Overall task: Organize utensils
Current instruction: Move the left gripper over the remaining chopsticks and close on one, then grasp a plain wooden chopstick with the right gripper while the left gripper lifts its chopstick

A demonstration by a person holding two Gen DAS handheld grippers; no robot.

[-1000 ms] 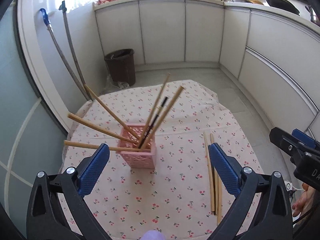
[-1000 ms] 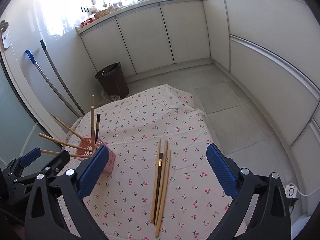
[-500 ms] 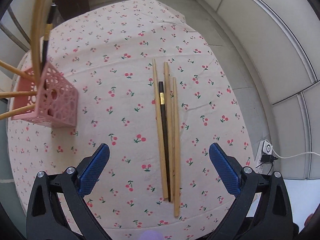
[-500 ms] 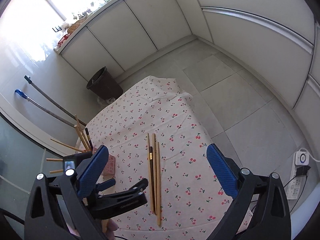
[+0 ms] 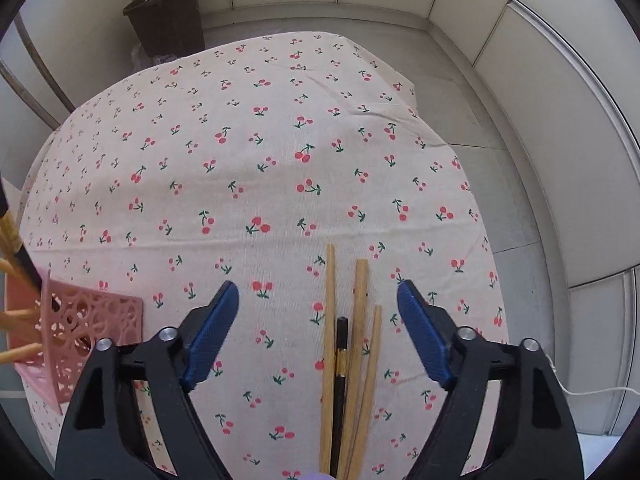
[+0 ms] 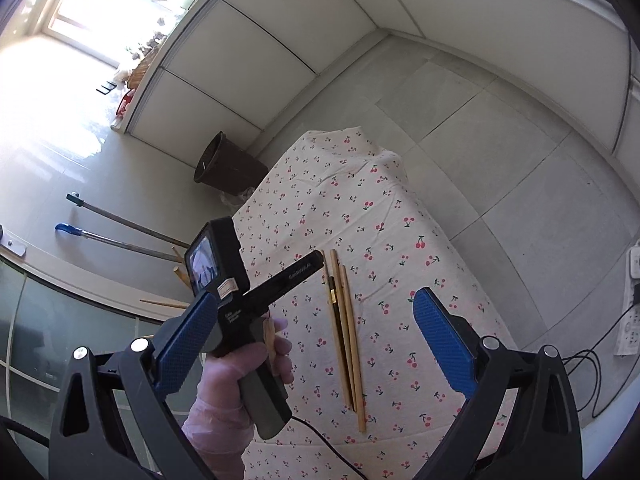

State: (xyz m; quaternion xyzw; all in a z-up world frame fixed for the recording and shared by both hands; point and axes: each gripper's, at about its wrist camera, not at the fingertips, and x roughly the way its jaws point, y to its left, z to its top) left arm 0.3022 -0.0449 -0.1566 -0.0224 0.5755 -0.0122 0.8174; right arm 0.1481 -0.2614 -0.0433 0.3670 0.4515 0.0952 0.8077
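Observation:
Several chopsticks (image 5: 352,364) lie side by side on the cherry-print tablecloth (image 5: 256,152): wooden ones and one black one (image 5: 340,376). My left gripper (image 5: 318,336) is open and empty, low over them with the bundle between its jaws. A pink lattice basket (image 5: 80,344) at the left edge holds several more chopsticks. In the right wrist view my right gripper (image 6: 312,344) is open and empty, high above the table. The left gripper body, in a gloved hand (image 6: 236,364), hovers over the chopsticks (image 6: 346,332).
A brown bin (image 5: 168,14) stands on the floor beyond the table. Two mop handles (image 6: 120,232) lean on the left wall. White cabinets (image 6: 280,32) ring the room. A power strip (image 6: 632,316) with cables lies on the floor at right.
My left gripper has swung from the pink basket over to the loose chopsticks and come down close to them. My right gripper has risen and tilted to look down.

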